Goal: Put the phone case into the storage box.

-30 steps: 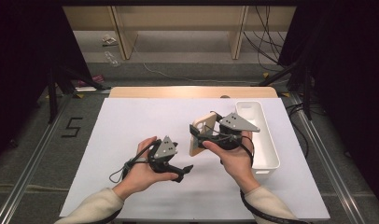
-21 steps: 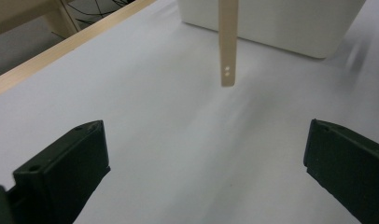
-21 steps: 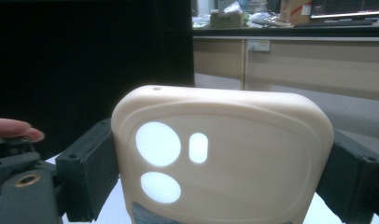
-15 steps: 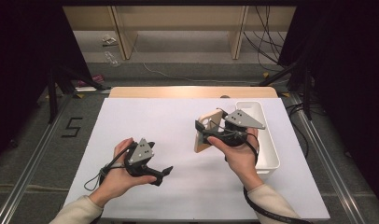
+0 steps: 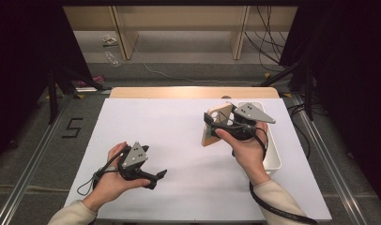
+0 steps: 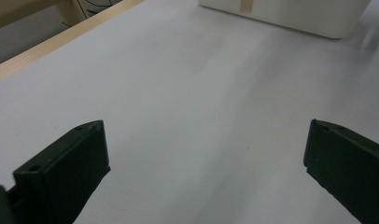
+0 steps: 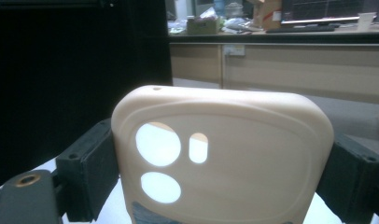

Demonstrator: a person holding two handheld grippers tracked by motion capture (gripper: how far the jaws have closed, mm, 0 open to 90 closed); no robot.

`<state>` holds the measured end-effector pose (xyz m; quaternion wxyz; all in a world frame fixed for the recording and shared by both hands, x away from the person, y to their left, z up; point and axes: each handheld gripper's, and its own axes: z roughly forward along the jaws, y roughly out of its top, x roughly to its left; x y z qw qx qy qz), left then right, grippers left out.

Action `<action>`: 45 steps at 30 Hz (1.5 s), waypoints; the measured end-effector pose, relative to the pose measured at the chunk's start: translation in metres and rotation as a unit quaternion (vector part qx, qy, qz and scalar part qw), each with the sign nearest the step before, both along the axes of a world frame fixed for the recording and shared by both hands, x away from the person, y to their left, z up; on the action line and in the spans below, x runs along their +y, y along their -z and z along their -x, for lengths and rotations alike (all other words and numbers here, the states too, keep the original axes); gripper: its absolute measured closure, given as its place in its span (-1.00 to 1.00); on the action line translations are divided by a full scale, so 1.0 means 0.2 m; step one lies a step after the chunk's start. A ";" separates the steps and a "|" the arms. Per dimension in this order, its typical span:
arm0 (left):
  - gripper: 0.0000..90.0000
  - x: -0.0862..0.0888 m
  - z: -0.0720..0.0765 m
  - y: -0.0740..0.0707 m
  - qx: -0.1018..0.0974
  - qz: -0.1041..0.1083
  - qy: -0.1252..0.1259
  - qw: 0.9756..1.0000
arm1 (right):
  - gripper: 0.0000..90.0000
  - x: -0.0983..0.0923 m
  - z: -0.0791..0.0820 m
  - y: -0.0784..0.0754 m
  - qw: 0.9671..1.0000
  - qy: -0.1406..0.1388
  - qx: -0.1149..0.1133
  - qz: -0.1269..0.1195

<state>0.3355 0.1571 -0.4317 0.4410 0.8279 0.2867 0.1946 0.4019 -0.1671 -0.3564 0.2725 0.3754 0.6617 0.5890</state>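
Observation:
My right gripper (image 5: 216, 123) is shut on a beige phone case (image 5: 213, 126), held above the right half of the white table. In the right gripper view the phone case (image 7: 222, 154) stands between the two black jaws, with its camera cut-outs at upper left. My left gripper (image 5: 156, 178) rests low over the table's front left, its jaws wide apart with nothing between them. The left gripper view has bare white table between its fingers (image 6: 66, 172).
A white rectangular bin (image 5: 273, 154) stands at the table's right edge, just behind my right hand, and appears in the left gripper view as the bin (image 6: 290, 14). A wooden strip (image 5: 193, 92) borders the table's far edge. Dark floor and cables surround the table.
My left gripper has slid left and toward the front edge, away from the phone case. My right gripper has risen slightly and shifted right, still holding the case.

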 end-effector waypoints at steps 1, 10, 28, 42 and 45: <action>-1.00 0.00 0.00 0.00 -0.001 0.000 0.000 1.000 | -0.72 -0.01 0.00 -0.01 1.000 0.001 -0.001 -0.001; -1.00 -0.01 0.00 0.01 0.002 -0.003 0.000 1.000 | -0.72 -0.06 -0.02 -0.06 1.000 0.015 -0.006 -0.006; -1.00 -0.01 0.00 0.02 0.007 -0.002 0.000 1.000 | -0.72 -0.16 -0.04 -0.13 0.999 0.040 -0.004 -0.006; -1.00 0.00 -0.01 0.02 0.009 0.000 -0.003 1.000 | -0.72 -0.21 -0.09 -0.22 0.998 0.064 -0.008 0.002; -1.00 0.00 -0.01 0.02 0.009 0.001 -0.002 1.000 | -0.72 -0.24 -0.11 -0.23 0.997 0.072 -0.009 0.003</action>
